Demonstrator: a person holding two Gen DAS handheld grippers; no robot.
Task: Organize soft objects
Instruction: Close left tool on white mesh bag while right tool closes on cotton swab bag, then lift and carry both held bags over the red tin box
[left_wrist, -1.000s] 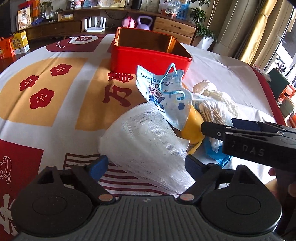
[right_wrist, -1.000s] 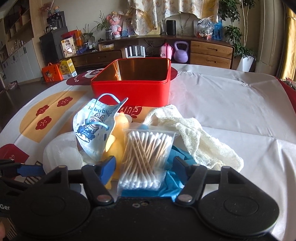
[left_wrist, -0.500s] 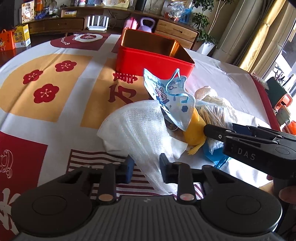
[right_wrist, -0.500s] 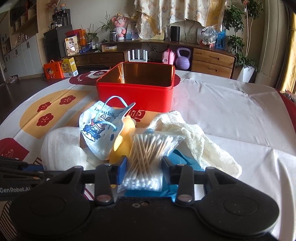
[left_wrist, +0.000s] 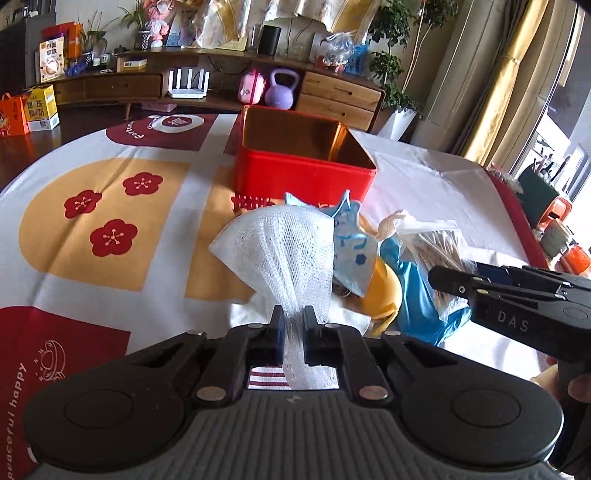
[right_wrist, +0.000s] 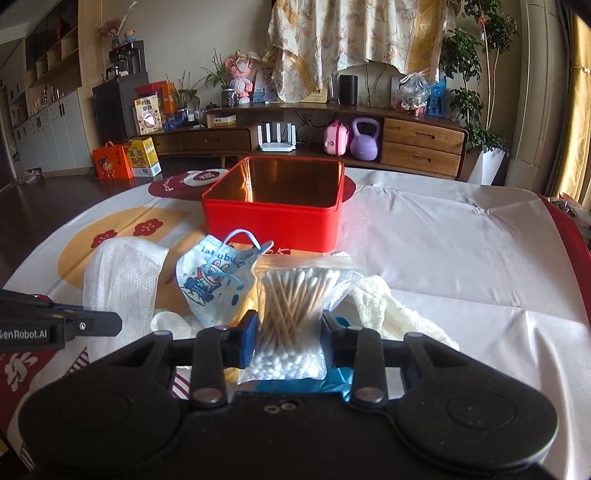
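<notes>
above the tablecloth (left_wrist: 110, 177), both tongs tilted downward, left tongs (left_wrist: 293, 334) pinching gauze (left_wrist: 284, 251), right tongs (right_wrist: 288, 338) seemingly pinching swab bag (right_wrist: 295, 295)

The left gripper (left_wrist: 293, 334) has just closed on the white gauze (left_wrist: 284, 254) — pinched tight. Behind stands the red tin (left_wrist: 303, 173), open.

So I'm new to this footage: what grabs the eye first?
The open red metal tin at the table's middle, with soft items heaped before it. The left gripper is shut on white mesh gauze; the right gripper pinches a clear bag of cotton swabs.
</notes>
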